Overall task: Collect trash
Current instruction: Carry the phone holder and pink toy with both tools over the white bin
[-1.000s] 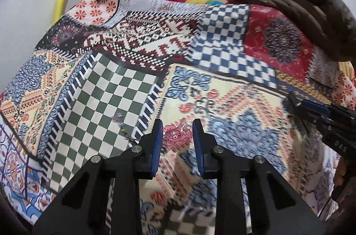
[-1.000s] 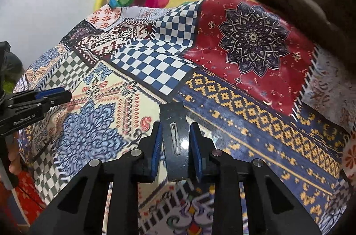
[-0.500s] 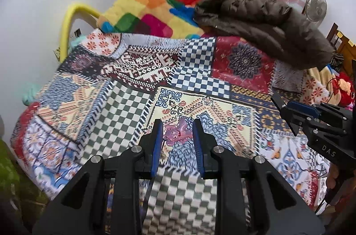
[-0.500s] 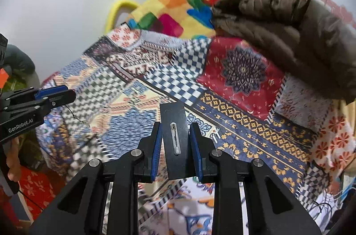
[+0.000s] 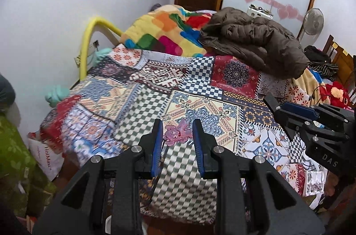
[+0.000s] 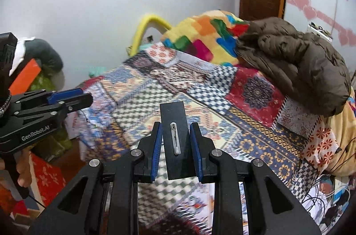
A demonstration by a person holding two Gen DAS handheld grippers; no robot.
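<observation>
Both tools up over the bed, each carrying trash

My right tool (image 6: pixel 175 139) pinches a black card (image 6: pixel 174 123) with a pin on it; my left tool (image 5: pixel 176 134) clamps a small pink scrap (image 5: pixel 176 133) — beyond them the patchwork bedspread (image 5: pixel 142 106), then a brown jacket (image 5: pixel 255 41).

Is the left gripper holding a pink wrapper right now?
Yes: in the left wrist view a crumpled pink wrapper sits pinched between the pads of the left gripper, lifted above the patchwork bedspread.
</observation>
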